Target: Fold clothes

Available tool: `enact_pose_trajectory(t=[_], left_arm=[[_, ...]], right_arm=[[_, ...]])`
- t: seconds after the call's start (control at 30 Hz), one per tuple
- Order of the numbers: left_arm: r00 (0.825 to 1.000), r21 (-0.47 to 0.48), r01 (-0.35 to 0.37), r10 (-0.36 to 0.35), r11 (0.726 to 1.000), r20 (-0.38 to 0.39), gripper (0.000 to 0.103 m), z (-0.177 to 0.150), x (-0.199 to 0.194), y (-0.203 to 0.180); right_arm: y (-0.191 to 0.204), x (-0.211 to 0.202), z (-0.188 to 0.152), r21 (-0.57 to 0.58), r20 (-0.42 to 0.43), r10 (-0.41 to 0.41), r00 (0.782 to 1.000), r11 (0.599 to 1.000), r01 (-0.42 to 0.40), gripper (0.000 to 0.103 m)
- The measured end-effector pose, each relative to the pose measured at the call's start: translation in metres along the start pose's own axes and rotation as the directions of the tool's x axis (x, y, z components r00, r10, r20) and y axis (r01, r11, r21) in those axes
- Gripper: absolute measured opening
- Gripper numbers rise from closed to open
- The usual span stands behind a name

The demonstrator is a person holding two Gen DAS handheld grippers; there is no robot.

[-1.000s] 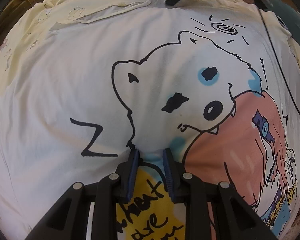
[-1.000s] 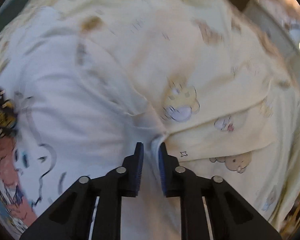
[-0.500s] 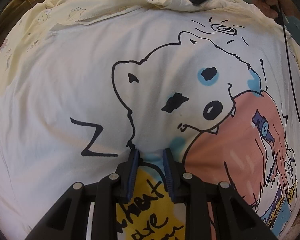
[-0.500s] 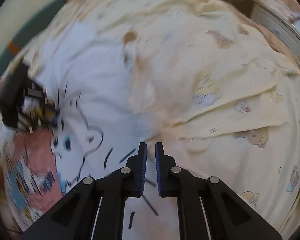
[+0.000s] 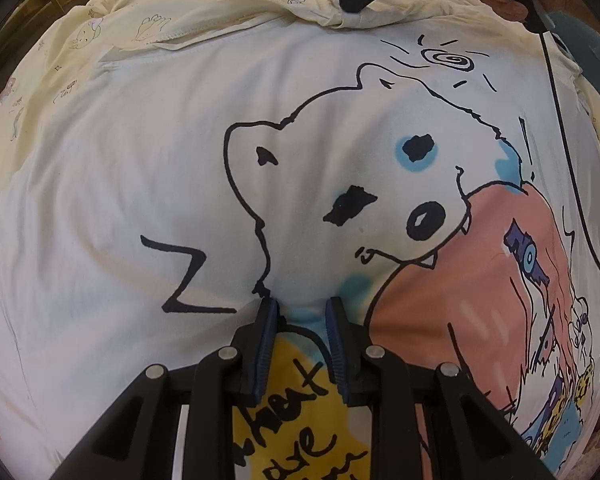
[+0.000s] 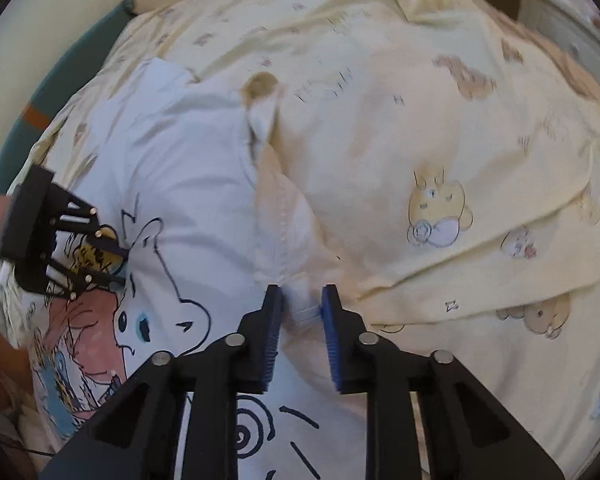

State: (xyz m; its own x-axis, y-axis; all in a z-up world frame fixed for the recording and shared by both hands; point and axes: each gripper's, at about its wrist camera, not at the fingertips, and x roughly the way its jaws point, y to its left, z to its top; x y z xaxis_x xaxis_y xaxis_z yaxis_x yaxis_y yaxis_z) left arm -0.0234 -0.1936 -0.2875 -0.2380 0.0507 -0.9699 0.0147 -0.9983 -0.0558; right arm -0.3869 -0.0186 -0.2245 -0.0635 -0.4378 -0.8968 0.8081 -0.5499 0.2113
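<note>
The white T-shirt [image 5: 148, 184] lies flat on the bed [image 6: 440, 128], its collar [image 6: 300, 312] between the right gripper [image 6: 300, 300]'s parted jaws, the left gripper [image 5: 300, 308] released mid-print.

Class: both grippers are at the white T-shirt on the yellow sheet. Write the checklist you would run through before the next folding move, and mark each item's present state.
1. Left gripper on the T-shirt: jaws apart, tips pressing the print, nothing pinched; not ok.
2. Right gripper at the T-shirt's edge: hem between open jaws, not clamped; not ok.
3. T-shirt spread flat: ok.
4. Sheet kept out of the right jaws: cannot tell.
5. Cable off the T-shirt: lies across it; not ok.
</note>
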Motion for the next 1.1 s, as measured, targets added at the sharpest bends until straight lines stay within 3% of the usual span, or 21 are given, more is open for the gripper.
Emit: enact_pose_trajectory(t=[0.2,0.3,0.47,0.57,0.87,0.93,1.03,1.1], left_arm=[[1.0,0.0,0.007,-0.007,1.0,0.01,0.026,-0.002,-0.001,0.001],[1.0,-0.001,0.007,-0.007,1.0,0.009,0.026,-0.002,-0.002,0.001],[1.0,-0.001,0.005,-0.005,1.0,0.007,0.026,-0.003,-0.002,0.0],[1.0,-0.003,0.006,-0.006,1.0,0.005,0.026,-0.003,-0.003,0.0],[1.0,-0.001,0.007,-0.007,1.0,0.01,0.026,-0.005,-0.004,-0.001],[1.0,0.0,0.009,-0.009,1.0,0.011,0.026,-0.006,-0.004,-0.001],[1.0,0.001,0.01,-0.01,1.0,0.016,0.026,-0.007,-0.005,-0.002],[1.0,0.002,0.008,-0.008,1.0,0.019,0.026,-0.009,-0.005,-0.002]], right_arm=[[-0.011,-0.035,0.002,-0.003,0.08,-0.074,0.994,0.997,0.074,0.006],[-0.026,-0.043,0.011,0.023,0.092,-0.169,0.981,0.986,0.168,0.004],[-0.053,-0.024,0.027,0.079,0.027,-0.327,0.945,0.943,0.324,0.003],[-0.065,-0.014,0.034,0.123,-0.009,-0.37,0.929,0.921,0.369,0.003],[-0.094,-0.011,0.043,0.291,-0.039,-0.407,0.913,0.869,0.4,0.012],[-0.096,-0.021,0.035,0.299,-0.032,-0.366,0.93,0.884,0.358,0.012],[-0.083,-0.035,0.014,0.266,-0.007,-0.236,0.972,0.936,0.229,0.012],[-0.066,-0.028,0.001,0.209,-0.04,-0.146,0.988,0.966,0.151,0.012]])
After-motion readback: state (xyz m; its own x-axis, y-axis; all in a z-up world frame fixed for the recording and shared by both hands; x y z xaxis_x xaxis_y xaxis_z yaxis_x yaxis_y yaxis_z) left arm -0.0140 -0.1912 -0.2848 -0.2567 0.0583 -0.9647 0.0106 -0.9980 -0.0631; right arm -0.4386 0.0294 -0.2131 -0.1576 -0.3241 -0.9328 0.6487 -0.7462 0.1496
